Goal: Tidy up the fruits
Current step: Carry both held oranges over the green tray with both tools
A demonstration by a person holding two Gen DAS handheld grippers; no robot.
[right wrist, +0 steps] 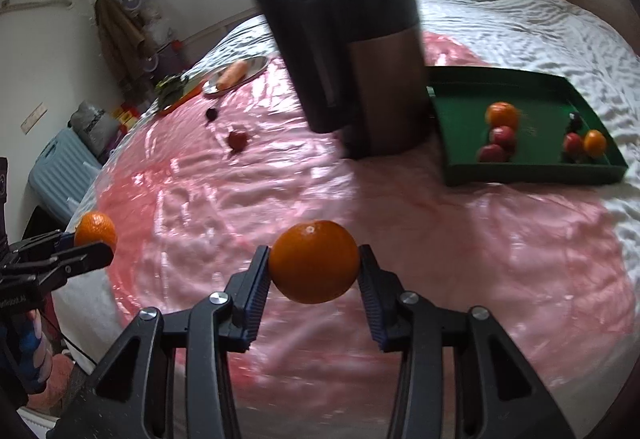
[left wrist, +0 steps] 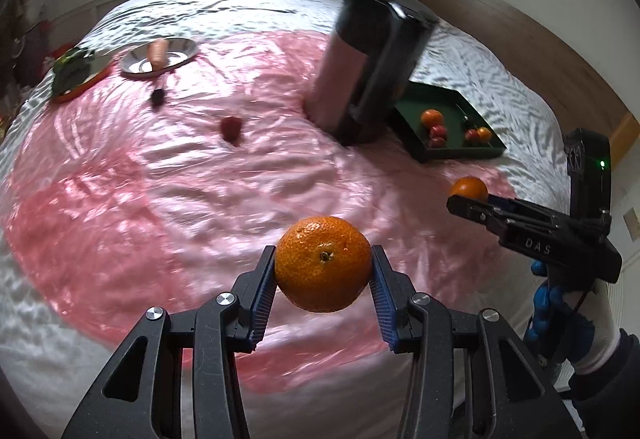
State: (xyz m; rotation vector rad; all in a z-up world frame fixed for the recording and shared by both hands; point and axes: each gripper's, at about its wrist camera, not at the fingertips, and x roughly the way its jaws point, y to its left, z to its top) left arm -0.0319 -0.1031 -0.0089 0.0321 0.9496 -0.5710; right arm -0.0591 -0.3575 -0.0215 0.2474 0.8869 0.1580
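My left claw (left wrist: 323, 265) is clamped on one mandarin (left wrist: 323, 263) and my right claw (right wrist: 314, 265) on a second mandarin (right wrist: 314, 261), both held above the pink sheet (right wrist: 460, 239). In the green tray (right wrist: 520, 175) I count two oranges, three red fruits and one dark fruit. One red fruit (right wrist: 237, 140) and one dark fruit (right wrist: 211, 114) lie loose on the sheet beyond the one dark cylinder (right wrist: 352, 51).

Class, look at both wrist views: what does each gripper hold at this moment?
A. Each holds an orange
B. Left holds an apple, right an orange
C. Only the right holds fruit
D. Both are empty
A: the left gripper and the right gripper each clamp an orange.
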